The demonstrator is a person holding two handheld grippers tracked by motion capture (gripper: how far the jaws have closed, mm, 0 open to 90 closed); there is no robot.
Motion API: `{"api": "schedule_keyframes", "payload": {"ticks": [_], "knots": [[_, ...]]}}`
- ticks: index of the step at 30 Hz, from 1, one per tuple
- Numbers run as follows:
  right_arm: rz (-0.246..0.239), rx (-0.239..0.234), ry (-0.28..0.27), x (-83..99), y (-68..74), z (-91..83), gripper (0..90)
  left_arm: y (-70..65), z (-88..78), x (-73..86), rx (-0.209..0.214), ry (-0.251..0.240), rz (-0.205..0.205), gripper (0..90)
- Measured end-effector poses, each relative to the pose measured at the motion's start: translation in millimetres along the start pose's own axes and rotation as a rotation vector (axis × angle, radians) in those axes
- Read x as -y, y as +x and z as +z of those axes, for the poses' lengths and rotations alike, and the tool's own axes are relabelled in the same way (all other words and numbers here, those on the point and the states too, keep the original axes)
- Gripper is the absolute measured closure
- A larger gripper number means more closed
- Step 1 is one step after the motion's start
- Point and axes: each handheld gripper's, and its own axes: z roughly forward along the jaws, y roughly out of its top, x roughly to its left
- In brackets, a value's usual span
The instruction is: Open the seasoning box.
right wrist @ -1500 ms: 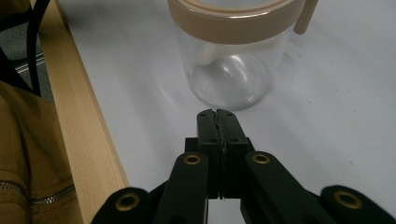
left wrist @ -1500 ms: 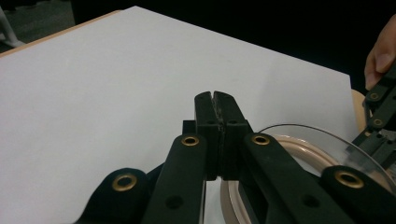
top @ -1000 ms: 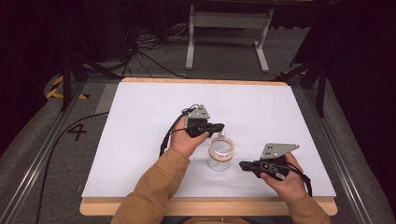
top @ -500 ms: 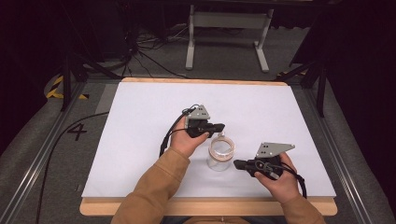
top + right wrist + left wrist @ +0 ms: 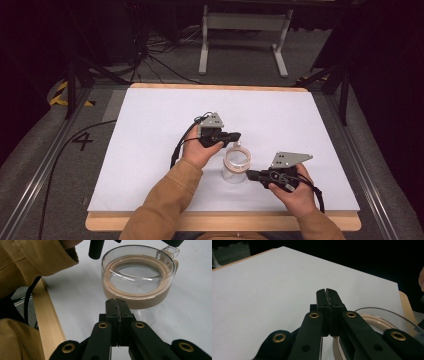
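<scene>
A clear round glass lid with a tan rubber seal ring [image 5: 236, 164] [image 5: 138, 272] lies on the white table sheet [image 5: 150, 150] between my two hands. My left gripper [image 5: 235, 135] [image 5: 327, 293] hovers just above the lid's far-left rim, jaws pressed together with nothing between them; the lid's edge [image 5: 384, 320] shows to the right of its jaws. My right gripper [image 5: 251, 175] [image 5: 116, 303] is shut and empty, its tips a short way from the lid's near-right side. A small clear tab [image 5: 170, 251] sticks out from the lid's rim.
The wooden table edge [image 5: 48, 322] runs close by my right gripper. A tan sleeve [image 5: 37, 257] of the left arm reaches over the table beside the lid. Beyond the table stand a metal stand [image 5: 245, 30] and cables on the floor.
My right gripper has slid left toward the glass lid. The left gripper and the lid have stayed in place.
</scene>
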Motion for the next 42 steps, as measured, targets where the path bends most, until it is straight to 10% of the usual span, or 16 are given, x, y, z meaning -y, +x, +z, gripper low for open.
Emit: {"api": "schedule_keyframes", "payload": {"ticks": [28, 42], "knots": [[0.022, 0.016, -0.094, -7.9, -5.5, -0.6, 90.0, -1.0, 0.7, 1.4, -0.004, -0.002, -0.008, 90.0], [-0.007, 0.004, -0.113, -13.9, -9.2, -1.9, 90.0, -9.2, -36.4, -4.1, -0.03, -0.038, -0.008, 89.2]]}}
